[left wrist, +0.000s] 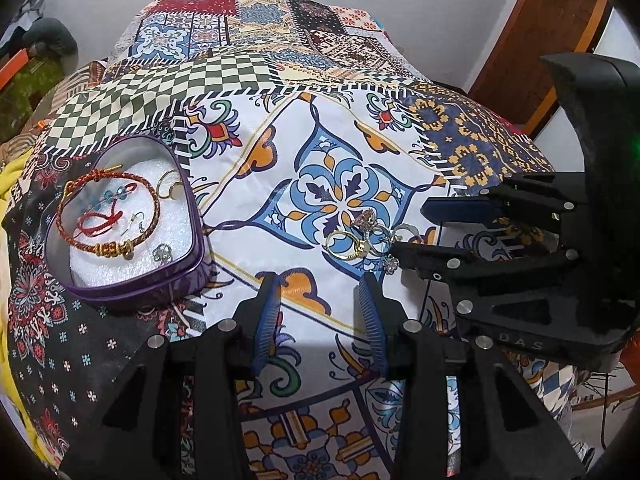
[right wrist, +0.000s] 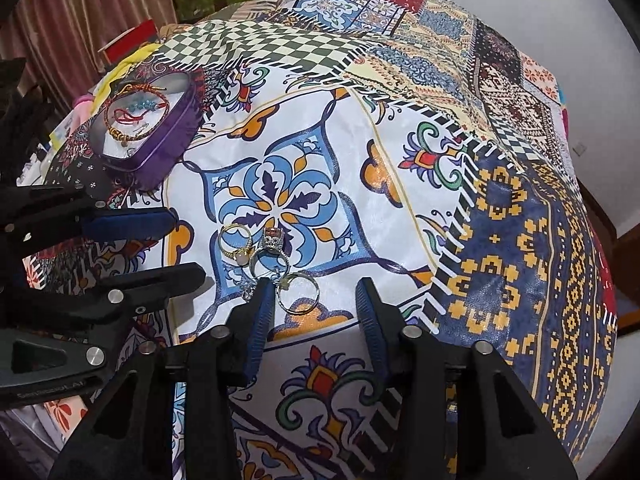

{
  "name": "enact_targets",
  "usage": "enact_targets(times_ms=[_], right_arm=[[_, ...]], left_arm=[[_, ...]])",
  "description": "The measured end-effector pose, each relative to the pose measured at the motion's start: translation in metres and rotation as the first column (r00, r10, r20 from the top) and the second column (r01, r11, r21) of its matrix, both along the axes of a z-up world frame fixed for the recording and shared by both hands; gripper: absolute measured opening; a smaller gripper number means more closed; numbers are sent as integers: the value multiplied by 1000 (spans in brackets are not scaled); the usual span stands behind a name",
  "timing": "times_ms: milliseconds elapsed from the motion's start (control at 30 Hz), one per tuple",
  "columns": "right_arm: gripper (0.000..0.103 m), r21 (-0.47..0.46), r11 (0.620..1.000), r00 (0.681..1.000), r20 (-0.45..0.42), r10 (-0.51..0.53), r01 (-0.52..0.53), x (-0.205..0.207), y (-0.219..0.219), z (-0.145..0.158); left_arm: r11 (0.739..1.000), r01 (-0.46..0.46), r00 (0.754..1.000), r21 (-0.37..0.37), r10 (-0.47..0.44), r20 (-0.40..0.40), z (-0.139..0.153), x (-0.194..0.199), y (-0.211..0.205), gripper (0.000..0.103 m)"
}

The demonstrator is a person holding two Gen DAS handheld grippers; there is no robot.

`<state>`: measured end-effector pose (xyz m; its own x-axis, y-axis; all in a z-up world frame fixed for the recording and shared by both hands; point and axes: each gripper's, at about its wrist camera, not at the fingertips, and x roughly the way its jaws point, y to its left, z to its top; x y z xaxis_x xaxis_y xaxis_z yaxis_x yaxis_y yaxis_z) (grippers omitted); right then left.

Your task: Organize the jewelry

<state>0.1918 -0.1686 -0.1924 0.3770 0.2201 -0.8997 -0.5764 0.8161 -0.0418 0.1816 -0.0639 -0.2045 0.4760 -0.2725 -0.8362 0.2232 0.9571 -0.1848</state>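
Note:
A purple heart-shaped tin (left wrist: 132, 292) (right wrist: 168, 140) sits on the left of the patchwork cloth. It holds a braided orange bracelet (left wrist: 70, 232), a red cord, blue beads and small gold pieces on white padding. A cluster of rings (left wrist: 352, 240) (right wrist: 260, 252) lies on the blue flower tile: a gold ring (right wrist: 236, 240), a stone-set ring (right wrist: 272, 240), a silver ring (right wrist: 298, 294) and a small sparkly stud (right wrist: 249, 292). My right gripper (right wrist: 314, 286) (left wrist: 410, 230) is open, its left fingertip at the cluster's near edge. My left gripper (left wrist: 318, 284) (right wrist: 186, 244) is open and empty, just short of the rings.
The patterned cloth (left wrist: 320, 80) drapes over a raised surface and falls away at every edge. Yellow fabric and clutter lie beyond the tin on the left (left wrist: 12, 200). A wooden door frame (left wrist: 540, 40) stands at the back right, and a curtain (right wrist: 80, 8) hangs behind the tin.

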Motion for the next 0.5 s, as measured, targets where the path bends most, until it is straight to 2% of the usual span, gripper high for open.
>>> enact_targets(times_ms=[67, 100, 500], right_arm=[[21, -1, 1000, 1000, 7, -5, 5, 0, -1, 1], [19, 2, 1000, 1000, 6, -10, 10, 0, -2, 1], [19, 23, 999, 999, 36, -35, 34, -13, -22, 11]], left_arm=[[1000, 2, 1000, -1, -2, -1, 0, 2, -1, 40], [1000, 4, 1000, -3, -4, -2, 0, 3, -2, 40], [999, 35, 999, 27, -35, 7, -4, 15, -15, 40]])
